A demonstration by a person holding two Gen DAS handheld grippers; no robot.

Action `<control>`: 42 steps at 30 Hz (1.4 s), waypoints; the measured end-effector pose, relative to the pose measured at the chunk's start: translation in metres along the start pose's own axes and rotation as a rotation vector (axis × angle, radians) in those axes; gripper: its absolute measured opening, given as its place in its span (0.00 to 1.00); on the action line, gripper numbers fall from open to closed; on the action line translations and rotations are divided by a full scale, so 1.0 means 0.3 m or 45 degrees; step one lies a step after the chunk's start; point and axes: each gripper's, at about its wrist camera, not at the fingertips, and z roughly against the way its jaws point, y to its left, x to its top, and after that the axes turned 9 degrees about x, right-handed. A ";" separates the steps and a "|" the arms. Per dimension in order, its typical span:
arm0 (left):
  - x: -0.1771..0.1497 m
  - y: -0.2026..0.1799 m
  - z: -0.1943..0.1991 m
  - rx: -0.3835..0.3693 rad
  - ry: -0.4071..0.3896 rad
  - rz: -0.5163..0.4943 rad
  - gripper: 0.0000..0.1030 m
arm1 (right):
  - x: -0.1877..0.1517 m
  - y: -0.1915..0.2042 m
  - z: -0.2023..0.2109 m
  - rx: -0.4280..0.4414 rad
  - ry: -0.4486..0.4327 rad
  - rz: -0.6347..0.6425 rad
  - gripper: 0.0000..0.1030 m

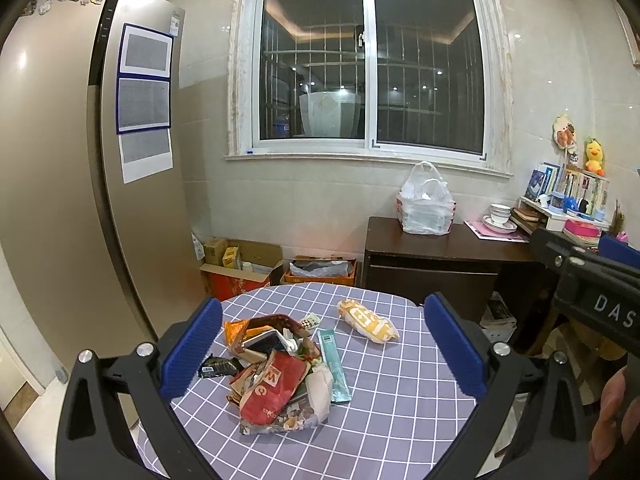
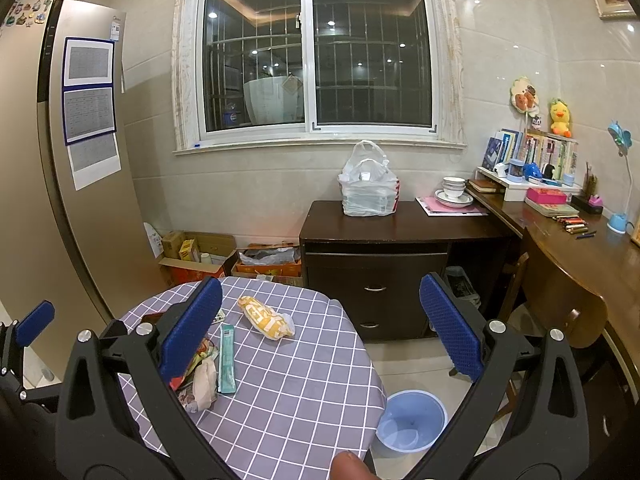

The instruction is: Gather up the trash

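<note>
A pile of crumpled wrappers (image 1: 276, 376) lies on the round table with a purple checked cloth (image 1: 392, 408). A teal sachet (image 1: 334, 364) lies beside the pile, and a yellow wrapper (image 1: 368, 320) lies farther back. My left gripper (image 1: 324, 356) is open above the pile and holds nothing. My right gripper (image 2: 320, 332) is open and empty over the table's right edge; the yellow wrapper (image 2: 266, 318) and teal sachet (image 2: 227, 358) lie between and under its fingers. A light blue bin (image 2: 412, 420) stands on the floor right of the table.
A tall fridge (image 1: 60, 184) stands at left. Cardboard boxes (image 1: 240, 268) sit under the window. A dark cabinet (image 2: 380, 260) holds a white plastic bag (image 2: 370, 184). A wooden desk (image 2: 580, 248) with books and bowls runs along the right wall.
</note>
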 end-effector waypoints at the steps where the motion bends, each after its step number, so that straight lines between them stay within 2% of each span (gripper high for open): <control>1: 0.001 0.000 0.000 0.000 0.000 0.001 0.96 | 0.001 0.000 -0.001 -0.001 0.001 0.000 0.94; 31: 0.003 0.043 -0.020 0.020 0.003 0.026 0.96 | -0.011 0.011 -0.053 0.012 0.024 0.006 0.94; 42: -0.044 0.086 -0.081 0.065 0.065 0.031 0.96 | -0.042 0.017 -0.142 0.044 0.106 0.012 0.94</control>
